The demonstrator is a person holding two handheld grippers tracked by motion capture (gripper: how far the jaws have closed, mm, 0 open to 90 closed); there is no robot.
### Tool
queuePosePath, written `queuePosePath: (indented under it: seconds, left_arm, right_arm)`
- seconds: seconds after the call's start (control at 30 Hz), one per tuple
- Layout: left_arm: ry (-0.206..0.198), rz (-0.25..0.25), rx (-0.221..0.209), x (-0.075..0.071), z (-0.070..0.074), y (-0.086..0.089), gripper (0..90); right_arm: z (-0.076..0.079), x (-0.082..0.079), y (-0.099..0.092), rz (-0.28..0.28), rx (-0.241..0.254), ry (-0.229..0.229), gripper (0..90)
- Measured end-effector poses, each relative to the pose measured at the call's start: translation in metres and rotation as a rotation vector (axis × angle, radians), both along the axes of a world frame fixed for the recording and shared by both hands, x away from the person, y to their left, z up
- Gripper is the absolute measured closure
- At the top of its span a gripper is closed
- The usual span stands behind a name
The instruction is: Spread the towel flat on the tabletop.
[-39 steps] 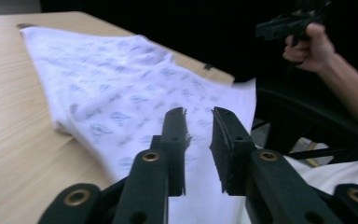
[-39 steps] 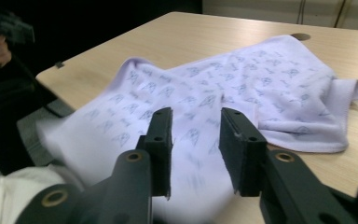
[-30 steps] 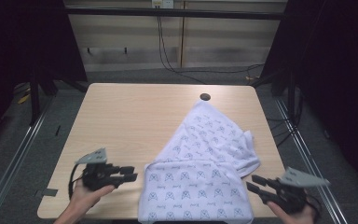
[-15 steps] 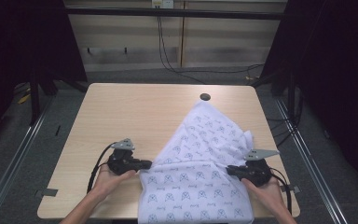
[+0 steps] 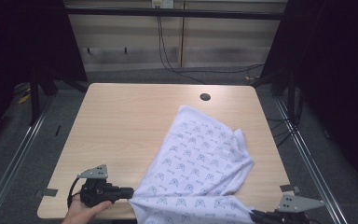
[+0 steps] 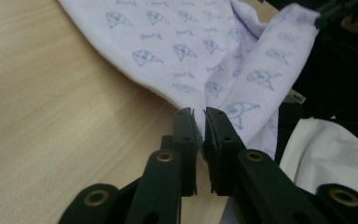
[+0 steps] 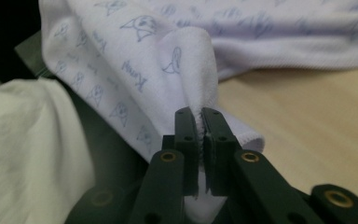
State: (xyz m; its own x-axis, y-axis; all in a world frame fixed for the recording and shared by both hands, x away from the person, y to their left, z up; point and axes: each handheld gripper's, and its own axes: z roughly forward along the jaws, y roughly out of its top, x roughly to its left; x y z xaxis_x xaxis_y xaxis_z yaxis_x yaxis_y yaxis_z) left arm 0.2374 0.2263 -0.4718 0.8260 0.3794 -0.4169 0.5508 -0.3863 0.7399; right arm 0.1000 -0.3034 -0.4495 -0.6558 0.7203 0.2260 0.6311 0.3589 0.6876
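high view overhead, forward-down; both gripper views close, sharing the cloth [image 5: 200, 158]

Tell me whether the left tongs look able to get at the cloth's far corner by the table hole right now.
Probably not: the left tongs are shut on the cloth at its near edge, and the far corner lies well up the table, near the hole. They would have to let go first.
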Motion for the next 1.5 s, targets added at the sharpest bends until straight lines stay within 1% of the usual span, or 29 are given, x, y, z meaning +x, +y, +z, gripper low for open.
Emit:
queuePosePath:
  seconds: [0.03, 0.1, 0.13, 0.2, 0.23, 0.27, 0.4, 0.43, 0.47, 0.53, 0.57, 0.6, 0.63, 0.67, 0.7, 0.73, 0.83, 0.87, 1.0, 1.03, 1.13, 1.23, 1.3, 1.33, 1.37, 1.4, 1.43, 1.47, 1.5]
  left_arm:
    - [-0.001, 0.004, -0.009, 0.002, 0.001, -0.001, 80.2]
    - [-0.028, 0.001, -0.021, 0.011, 0.005, -0.007, 77.9]
    - [-0.044, -0.004, -0.027, 0.019, 0.007, -0.013, 75.2]
    - [-0.052, -0.014, -0.019, 0.033, 0.008, -0.024, 74.4]
    - [-0.058, -0.016, -0.012, 0.043, 0.008, -0.032, 74.3]
    - [-0.063, -0.017, 0.001, 0.052, 0.007, -0.040, 74.3]
    - [-0.062, -0.034, 0.056, 0.085, -0.004, -0.076, 77.6]
    - [-0.057, -0.037, 0.077, 0.090, -0.008, -0.085, 77.6]
    - [-0.053, -0.045, 0.102, 0.093, -0.013, -0.094, 77.9]
    - [-0.083, -0.048, 0.181, 0.097, -0.021, -0.105, 78.5]
    - [-0.080, -0.054, 0.200, 0.098, -0.025, -0.105, 79.2]
    - [-0.082, -0.050, 0.214, 0.099, -0.029, -0.104, 83.7]
    - [-0.086, -0.041, 0.202, 0.099, -0.031, -0.100, 86.8]
    - [-0.089, -0.033, 0.217, 0.099, -0.030, -0.095, 86.8]
    - [-0.115, -0.029, 0.245, 0.098, -0.028, -0.090, 90.0]
    - [-0.136, -0.013, 0.265, 0.096, -0.027, -0.085, 90.0]
    - [-0.133, 0.050, 0.276, 0.089, -0.026, -0.062, 90.0]
    - [-0.118, 0.072, 0.276, 0.086, -0.026, -0.053, 90.0]
    - [-0.047, 0.128, 0.228, 0.071, -0.028, -0.017, 90.0]
    - [-0.026, 0.125, 0.215, 0.066, -0.029, -0.007, 90.0]
    - [-0.003, 0.119, 0.179, 0.057, -0.030, 0.007, 87.3]
    - [-0.023, 0.128, 0.180, 0.061, -0.031, 0.003, 83.7]
    - [-0.036, 0.141, 0.192, 0.070, -0.030, -0.005, 83.7]
    - [-0.042, 0.144, 0.195, 0.074, -0.030, -0.009, 83.7]
    - [-0.046, 0.147, 0.195, 0.077, -0.031, -0.012, 83.7]
    - [-0.050, 0.150, 0.192, 0.082, -0.031, -0.016, 83.8]
    - [-0.053, 0.150, 0.192, 0.085, -0.031, -0.019, 83.8]
    - [-0.069, 0.156, 0.203, 0.090, -0.031, -0.025, 83.8]
    - [-0.076, 0.161, 0.198, 0.092, -0.032, -0.027, 83.3]
  right_arm:
    - [0.000, -0.003, 0.000, 0.015, -0.008, 0.017, 78.1]
    - [0.001, -0.004, -0.001, -0.002, -0.006, 0.005, 70.9]
    - [0.001, 0.003, -0.004, -0.024, 0.012, -0.013, 65.9]
    - [0.001, 0.007, -0.004, -0.029, 0.021, -0.024, 65.0]
    - [0.000, 0.022, -0.004, -0.038, 0.046, -0.042, 63.8]
    - [0.000, 0.022, -0.004, -0.038, 0.046, -0.042, 63.8]
    - [0.001, 0.063, 0.007, -0.028, 0.088, -0.090, 63.1]
    - [0.001, 0.063, 0.007, -0.028, 0.088, -0.090, 63.1]
    - [0.002, 0.070, 0.009, -0.022, 0.090, -0.092, 63.0]
    - [0.004, 0.081, 0.013, -0.018, 0.097, -0.102, 62.9]
    - [0.004, 0.084, 0.015, -0.013, 0.094, -0.103, 62.9]
    - [0.004, 0.089, 0.018, -0.011, 0.089, -0.109, 62.7]
    - [0.003, 0.091, 0.019, -0.013, 0.092, -0.106, 62.3]
    - [0.003, 0.091, 0.019, -0.013, 0.092, -0.106, 62.3]
    - [0.000, 0.095, 0.019, -0.023, 0.086, -0.108, 60.7]
    - [-0.001, 0.097, 0.017, -0.031, 0.090, -0.104, 59.9]
    - [-0.002, 0.103, 0.013, -0.053, 0.114, -0.101, 59.1]
    - [-0.002, 0.104, 0.012, -0.057, 0.118, -0.100, 59.1]
    - [-0.003, 0.117, 0.017, -0.059, 0.119, -0.099, 59.0]
    - [-0.003, 0.120, 0.019, -0.054, 0.114, -0.097, 59.0]
    - [-0.010, 0.135, 0.039, 0.002, 0.084, -0.070, 57.8]
    - [-0.023, 0.153, 0.066, 0.070, 0.004, -0.049, 55.7]
    - [-0.030, 0.163, 0.077, 0.095, -0.017, -0.037, 55.5]
    - [-0.039, 0.173, 0.089, 0.111, -0.087, -0.036, 56.1]
    - [-0.039, 0.173, 0.089, 0.111, -0.087, -0.036, 56.1]
    - [-0.042, 0.176, 0.091, 0.111, -0.107, -0.031, 59.9]
    - [-0.045, 0.179, 0.092, 0.113, -0.116, -0.041, 67.8]
    - [-0.046, 0.181, 0.092, 0.101, -0.110, -0.047, 72.9]
    - [-0.044, 0.185, 0.089, 0.066, -0.126, -0.056, 81.6]
